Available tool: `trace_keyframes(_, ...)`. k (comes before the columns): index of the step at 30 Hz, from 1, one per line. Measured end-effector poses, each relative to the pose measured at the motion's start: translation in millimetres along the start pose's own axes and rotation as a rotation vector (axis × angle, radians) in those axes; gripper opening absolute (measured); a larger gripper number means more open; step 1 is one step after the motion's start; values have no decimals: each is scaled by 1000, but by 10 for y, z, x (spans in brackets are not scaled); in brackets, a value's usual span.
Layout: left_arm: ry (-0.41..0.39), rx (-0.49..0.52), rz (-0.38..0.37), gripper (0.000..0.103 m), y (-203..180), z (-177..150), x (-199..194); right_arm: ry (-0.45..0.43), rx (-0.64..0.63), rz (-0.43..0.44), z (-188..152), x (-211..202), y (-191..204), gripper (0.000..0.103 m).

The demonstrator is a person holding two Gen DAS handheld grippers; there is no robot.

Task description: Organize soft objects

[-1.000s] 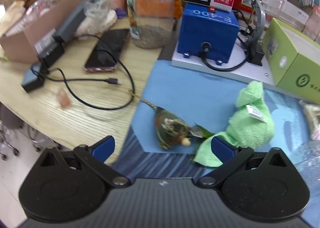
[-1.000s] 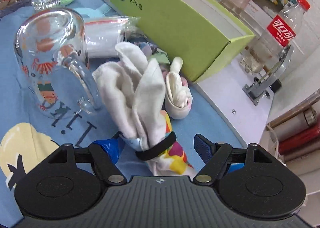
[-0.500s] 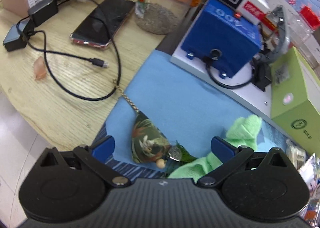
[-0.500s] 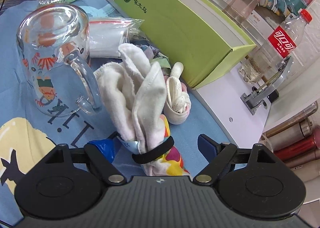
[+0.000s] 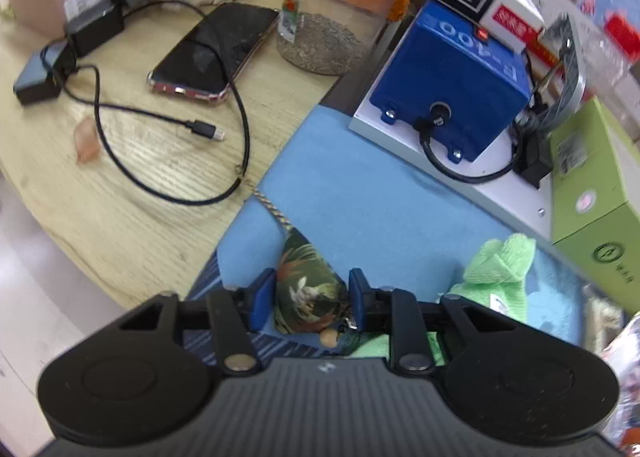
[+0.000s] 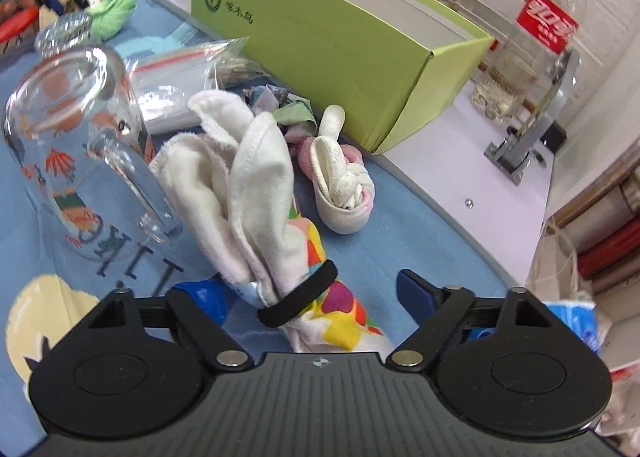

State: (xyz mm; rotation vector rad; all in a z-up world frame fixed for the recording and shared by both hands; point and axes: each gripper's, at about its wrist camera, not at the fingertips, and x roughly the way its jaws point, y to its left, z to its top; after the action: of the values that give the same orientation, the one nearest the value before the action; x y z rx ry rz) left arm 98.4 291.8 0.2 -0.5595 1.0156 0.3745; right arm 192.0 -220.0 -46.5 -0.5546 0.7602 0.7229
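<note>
In the left wrist view my left gripper (image 5: 310, 297) is shut on a small dark floral pouch (image 5: 308, 285) with a chain and a bead, lying at the edge of the blue mat (image 5: 380, 201). A green cloth (image 5: 500, 265) lies just to its right. In the right wrist view a white towel bundle (image 6: 240, 193) wrapped in colourful cloth and tied with a black band (image 6: 300, 293) lies between the jaws of my right gripper (image 6: 306, 291). These jaws are closing; the right fingertip (image 6: 412, 289) still stands apart from the cloth. A knotted white and pink sock (image 6: 344, 185) lies beyond.
An open green box (image 6: 340, 45) runs along the mat's far side. An upturned glass mug (image 6: 80, 145) stands left of the bundle, with a plastic bag (image 6: 176, 77) behind it. A cola bottle (image 6: 536, 37), a phone (image 5: 216, 53), a black cable (image 5: 168, 189) and a blue device (image 5: 452, 97) are nearby.
My left gripper moved forward over the floral pouch and closed on it. The right jaws narrowed around the towel bundle, and both views rolled a little.
</note>
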Motion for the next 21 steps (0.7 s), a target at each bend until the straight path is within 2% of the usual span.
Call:
trace_keyframes(1, -2, -18, -27, 25, 43, -9, -35, -3, 35, 30, -7, -9, -1, 26)
trace_keyframes(2, -11, -19, -40, 25, 66, -19, -79, -5, 47, 19, -19, -21, 36, 24)
trace_keyframes(4, -43, -16, -52, 25, 84, -31, -206, -10, 41, -6, -48, -71, 104, 21)
trace_keyframes(6, -66, -19, -86, 25, 92, -13, -354, -22, 102, -10, -66, -178, 82, 21)
trace_keyframes(10, -130, 56, -162, 25, -105, 84, -644, -101, 183, -62, -38, -590, 27, 21)
trace_keyframes(15, -186, 186, -313, 25, -740, 350, -871, -204, 186, -133, 282, -978, 36, 21)
trace_keyframes(18, -207, 254, -394, 25, -1217, 483, -905, -262, 161, -144, 638, -998, 8, 21)
trace_keyframes(21, -192, 306, -471, 25, -1708, 575, -829, -304, 148, -143, 1018, -899, -55, 21)
